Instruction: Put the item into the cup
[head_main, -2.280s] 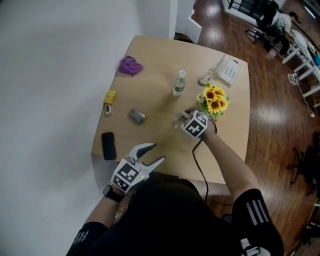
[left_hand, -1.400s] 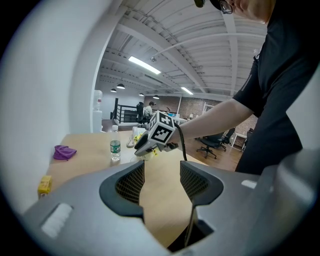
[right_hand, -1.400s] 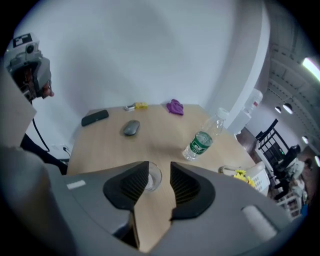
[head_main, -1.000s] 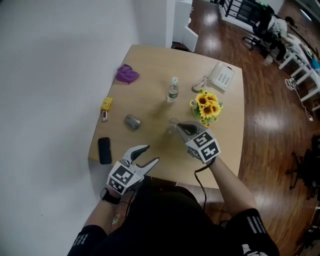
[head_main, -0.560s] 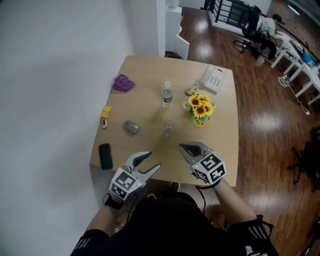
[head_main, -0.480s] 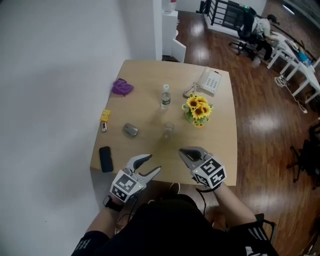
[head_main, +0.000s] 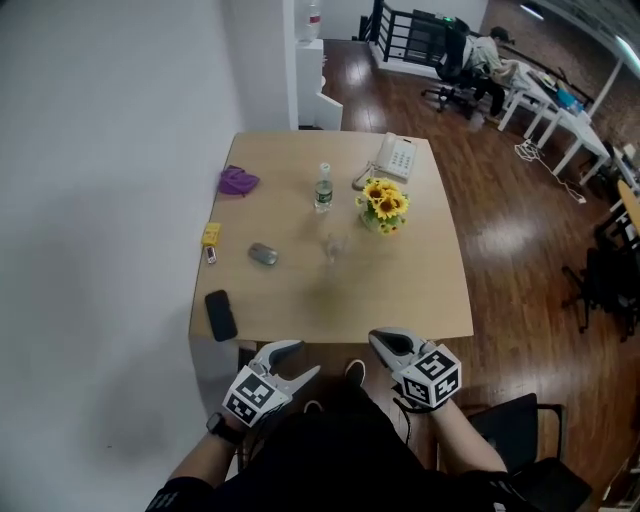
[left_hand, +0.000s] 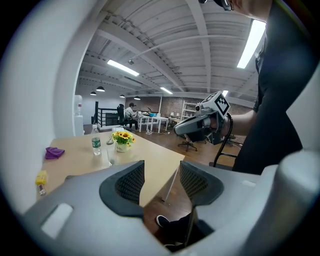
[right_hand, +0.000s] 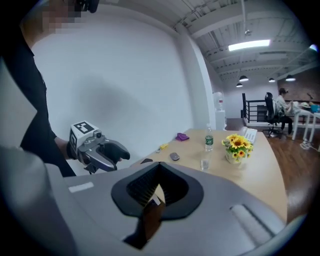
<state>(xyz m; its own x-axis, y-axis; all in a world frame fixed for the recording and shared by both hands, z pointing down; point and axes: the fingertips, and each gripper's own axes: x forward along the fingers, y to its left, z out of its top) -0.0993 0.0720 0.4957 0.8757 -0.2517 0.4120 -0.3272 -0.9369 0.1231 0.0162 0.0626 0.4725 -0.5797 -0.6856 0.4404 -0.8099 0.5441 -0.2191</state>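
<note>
The cup, a small clear glass (head_main: 331, 246), stands mid-table beside a pot of sunflowers (head_main: 381, 204); what it holds is too small to tell. It also shows as the glass (right_hand: 204, 164) in the right gripper view and faintly as the glass (left_hand: 110, 155) in the left one. Both grippers hang off the table's near edge, close to my body. My left gripper (head_main: 303, 360) is open with nothing between its jaws (left_hand: 161, 175). My right gripper (head_main: 378, 338) is shut, jaws meeting and empty (right_hand: 160, 172).
On the wooden table (head_main: 410, 300) lie a grey mouse-like item (head_main: 263, 254), a yellow item (head_main: 211, 235), a black phone (head_main: 220, 314), a purple cloth (head_main: 238, 181), a water bottle (head_main: 323, 190) and a desk telephone (head_main: 396, 156). A white wall runs along the left; a chair (head_main: 520, 420) stands at my right.
Both grippers have drawn back from the table toward my body, the right one away from the glass. The table now sits farther off in the head view.
</note>
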